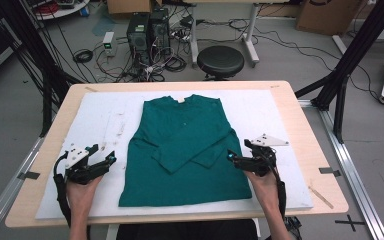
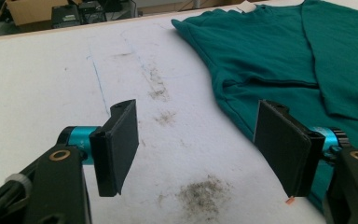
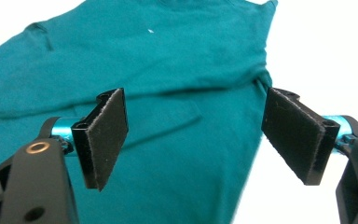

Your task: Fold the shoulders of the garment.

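Both my hands sit at the bench's near edge, left fingers (image 1: 105, 159) and right fingers (image 1: 236, 158) spread wide, flanking the green shirt (image 1: 182, 150) lying flat with sleeves crossed, ready to grab its sides for folding.

A light wooden table (image 1: 307, 150) stands on a grey floor (image 1: 15, 107), topped by a white board (image 1: 100, 115) smudged with dirt. Beyond the tabletop's far edge sits a black round stool (image 1: 220, 60). To the stool's left stand two dark computer towers (image 1: 147, 30) amid tangled cables (image 1: 130, 65). White desk legs (image 1: 250, 30) rise behind. Black metal frame posts (image 1: 352, 50) flank the table. Cardboard boxes (image 1: 325, 15) rest at the far right.
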`<act>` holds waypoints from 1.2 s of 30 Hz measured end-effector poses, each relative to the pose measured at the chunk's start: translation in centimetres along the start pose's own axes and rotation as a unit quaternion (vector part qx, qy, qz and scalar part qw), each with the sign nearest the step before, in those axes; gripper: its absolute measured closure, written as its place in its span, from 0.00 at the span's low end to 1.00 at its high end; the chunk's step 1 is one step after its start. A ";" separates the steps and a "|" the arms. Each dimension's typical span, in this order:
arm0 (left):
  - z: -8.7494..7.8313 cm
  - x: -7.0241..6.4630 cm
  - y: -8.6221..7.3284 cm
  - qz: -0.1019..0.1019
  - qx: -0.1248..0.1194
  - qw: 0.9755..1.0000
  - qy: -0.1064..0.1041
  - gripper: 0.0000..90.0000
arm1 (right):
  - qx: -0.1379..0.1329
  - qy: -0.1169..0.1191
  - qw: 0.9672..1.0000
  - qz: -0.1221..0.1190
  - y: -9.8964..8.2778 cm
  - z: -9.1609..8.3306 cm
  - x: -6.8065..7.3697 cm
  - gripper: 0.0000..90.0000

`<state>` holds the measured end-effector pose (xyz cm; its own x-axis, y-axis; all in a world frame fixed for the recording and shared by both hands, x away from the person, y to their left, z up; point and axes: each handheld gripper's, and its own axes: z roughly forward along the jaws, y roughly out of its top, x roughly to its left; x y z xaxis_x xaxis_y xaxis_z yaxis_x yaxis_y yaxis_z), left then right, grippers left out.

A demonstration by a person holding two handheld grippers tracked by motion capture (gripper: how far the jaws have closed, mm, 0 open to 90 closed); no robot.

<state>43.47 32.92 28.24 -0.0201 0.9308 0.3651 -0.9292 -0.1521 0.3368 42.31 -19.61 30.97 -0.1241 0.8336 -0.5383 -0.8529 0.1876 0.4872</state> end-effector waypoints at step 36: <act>0.3 -2.9 2.3 -0.004 0.024 0.998 -0.054 0.31 | 0.005 -0.028 0.999 0.031 -2.5 -1.7 -2.3 0.26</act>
<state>41.49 29.75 28.17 0.0293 0.8909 0.4533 -0.9106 -0.1632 0.3796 43.84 -22.89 29.83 -0.1476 0.8719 -0.4669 -0.8392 0.1395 0.5257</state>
